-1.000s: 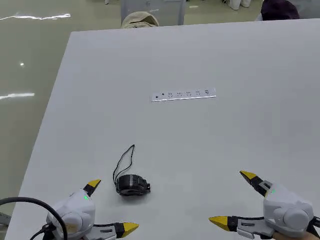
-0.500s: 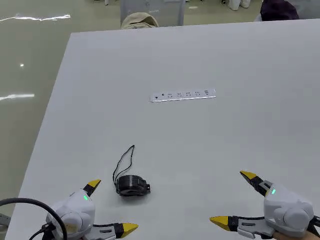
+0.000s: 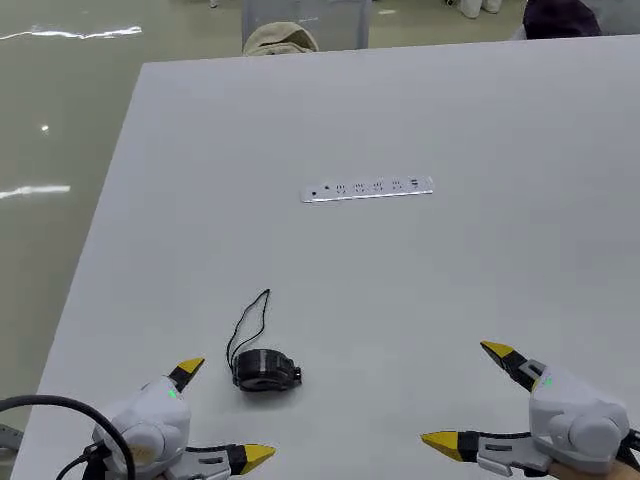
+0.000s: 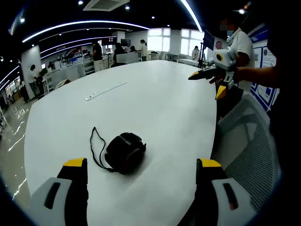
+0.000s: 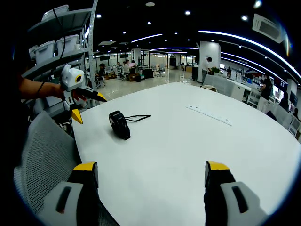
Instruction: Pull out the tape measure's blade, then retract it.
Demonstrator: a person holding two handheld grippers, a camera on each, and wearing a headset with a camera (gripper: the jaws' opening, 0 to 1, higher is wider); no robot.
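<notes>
Head view is showing the tape measure [image 3: 265, 369] lying on the white surface [image 3: 400, 280], just ahead of the left hand-held gripper [image 3: 223, 412] and slightly to its inner side, not touching it. Left hand-held gripper is sitting with jaws spread wide, holding nothing. In the left gripper view the tape measure is lying ahead of it, between the lines of its two jaws, near but apart. Right hand-held gripper [image 3: 467, 396] is hovering well off to the right of the tape measure, jaws likewise spread wide and empty. In the right gripper view the tape measure is sitting well ahead and to the left of its jaws. Black cord [image 3: 248, 325] is trailing from the tape measure away from the left hand-held gripper, loose on the surface. Power strip [image 3: 368, 189] is lying well beyond both hand-held grippers, not involved.

Progress, as I'm reading it: nothing is done yet. No blade is showing outside the tape measure, so the pull-out isn't started, and neither hand-held gripper is touching it. Everything is remaining: securing the tape measure, catching the blade end, drawing the blade out, then letting it retract. Can't tell from these views which way the blade slot is facing, so I'm not guessing which hand-held gripper is taking which role
</notes>
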